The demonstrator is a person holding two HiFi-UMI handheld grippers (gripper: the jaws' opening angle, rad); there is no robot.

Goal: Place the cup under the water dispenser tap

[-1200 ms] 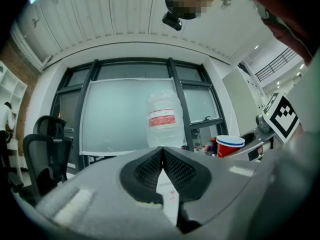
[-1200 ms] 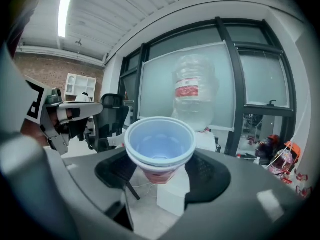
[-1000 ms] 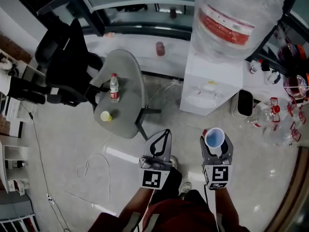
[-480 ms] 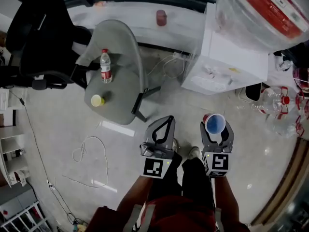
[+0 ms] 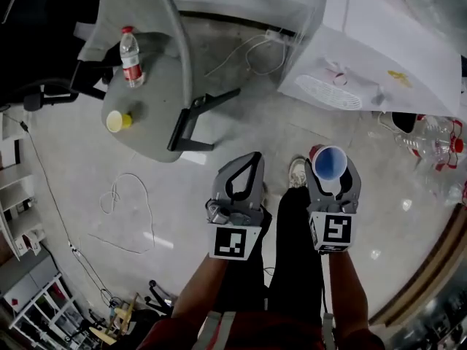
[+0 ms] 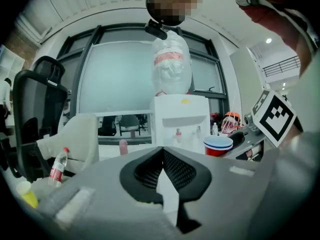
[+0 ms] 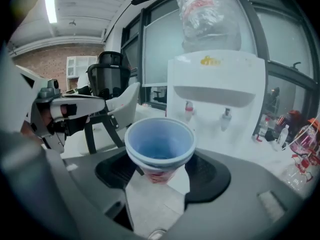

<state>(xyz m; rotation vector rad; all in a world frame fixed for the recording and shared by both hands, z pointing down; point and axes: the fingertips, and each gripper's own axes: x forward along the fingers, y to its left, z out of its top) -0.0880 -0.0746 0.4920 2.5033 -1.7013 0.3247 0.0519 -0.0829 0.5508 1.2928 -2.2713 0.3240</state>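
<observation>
A red cup with a blue inside (image 5: 330, 162) stands upright between the jaws of my right gripper (image 5: 332, 169), which is shut on it. In the right gripper view the cup (image 7: 160, 145) fills the middle, and the white water dispenser (image 7: 215, 99) stands ahead with its red tap (image 7: 188, 107) and blue tap (image 7: 227, 115) beyond the cup's rim. My left gripper (image 5: 252, 159) hangs beside it, shut with nothing in it. The left gripper view shows the dispenser (image 6: 180, 116) further off and the cup (image 6: 217, 145) at the right.
A grey chair (image 5: 157, 64) carries a water bottle (image 5: 131, 46) and a small yellow cup (image 5: 115, 121). A black office chair (image 5: 36, 49) stands left of it. A white cable (image 5: 124, 210) lies looped on the floor. Empty bottles (image 5: 441, 141) lie right of the dispenser.
Both grippers and the head camera have sunk towards the floor. The dispenser's big bottle has left the top of the head view. The cup stays in the right gripper.
</observation>
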